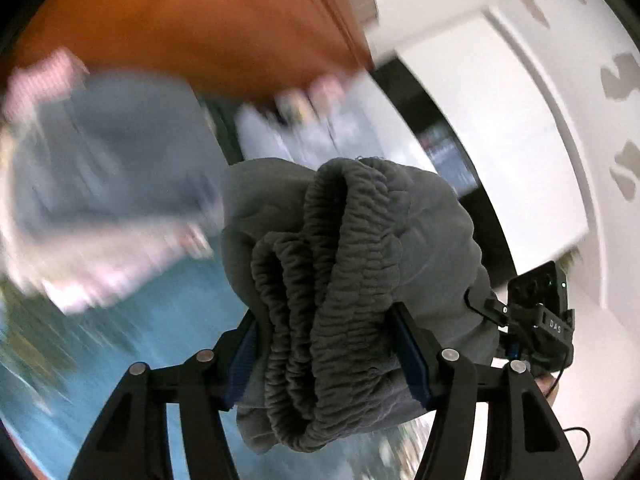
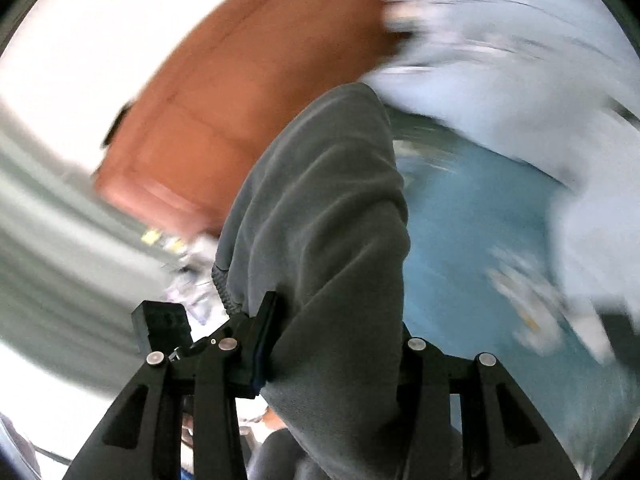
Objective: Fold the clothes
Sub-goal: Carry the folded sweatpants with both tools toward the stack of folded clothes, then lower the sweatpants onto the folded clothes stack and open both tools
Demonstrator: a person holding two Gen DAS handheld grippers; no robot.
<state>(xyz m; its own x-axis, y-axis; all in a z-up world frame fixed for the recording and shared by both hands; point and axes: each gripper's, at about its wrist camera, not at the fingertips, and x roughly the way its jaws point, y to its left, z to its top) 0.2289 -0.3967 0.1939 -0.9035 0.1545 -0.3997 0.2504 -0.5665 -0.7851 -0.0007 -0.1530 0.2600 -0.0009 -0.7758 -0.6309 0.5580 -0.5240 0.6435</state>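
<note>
Both tongs (image 1: 326, 354) (image 2: 334, 354) clamp soft grey ribbed-waistband garment (image 1: 340, 264).

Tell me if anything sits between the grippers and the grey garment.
Nothing does. The left gripper is already clamped on the bunched elastic band of the grey garment, and the right gripper is clamped on another part of its cloth. The background is too blurred to judge the surface beyond.

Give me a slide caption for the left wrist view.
Left tool clamps a grey garment's gathered waistband.
</note>
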